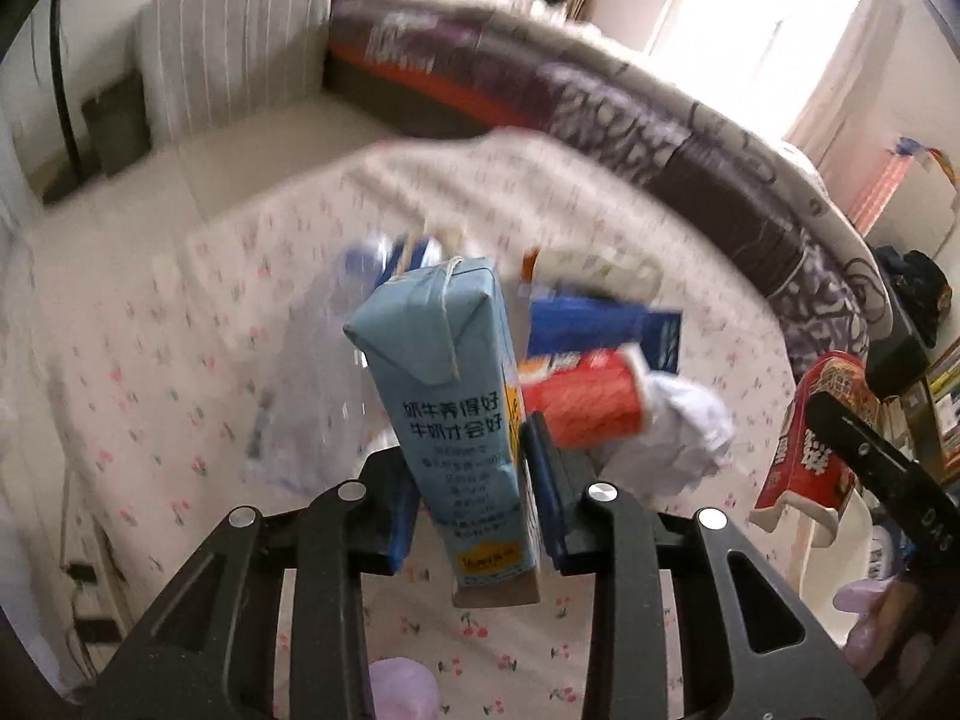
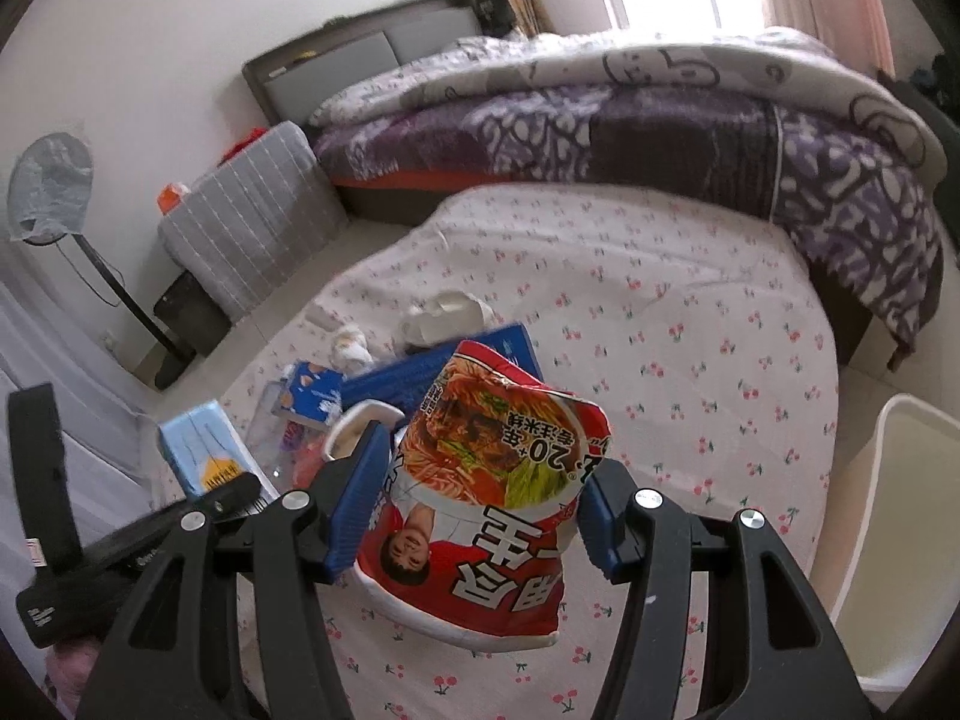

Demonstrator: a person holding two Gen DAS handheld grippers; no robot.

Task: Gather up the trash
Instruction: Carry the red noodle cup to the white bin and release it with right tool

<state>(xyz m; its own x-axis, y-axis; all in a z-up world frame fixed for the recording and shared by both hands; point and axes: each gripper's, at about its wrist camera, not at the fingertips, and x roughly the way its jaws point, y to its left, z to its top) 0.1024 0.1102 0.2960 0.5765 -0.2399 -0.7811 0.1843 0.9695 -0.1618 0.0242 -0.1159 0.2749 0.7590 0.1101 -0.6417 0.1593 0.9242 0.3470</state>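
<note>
The left gripper [image 1: 474, 468] is clamping a light-blue milk carton [image 1: 447, 414] between its blue pads, gripping the carton's lower half and holding it clear above the cherry-print sheet [image 1: 150, 360]. The right gripper [image 2: 474, 510] is squeezing a crushed red instant-noodle cup [image 2: 486, 504] across its middle, also lifting it off the sheet. Both claws are therefore loaded, each carrying one item.

A white bin [image 2: 900, 540] is standing at the right edge of the right wrist view, just beside the sheet. Its interior is not showing, so what it already contains cannot be determined. Judging by position, neither held item is over the bin yet; both deposits are pending.

Remaining trash is lying in a cluster on the sheet ahead of the grippers:
- a flat blue box [image 2: 444, 363];
- a red can or cup [image 1: 582, 402] lying on its side;
- crumpled white paper [image 1: 678, 438];
- a clear plastic bottle [image 1: 312, 384], blurred in the left wrist view, so its identification is tentative;
- a small blue-and-white packet [image 2: 312, 393];
- a white crumpled item [image 2: 444, 312] farther back.

Assessment: collection is partly done at most, with several items awaiting pickup.
</note>
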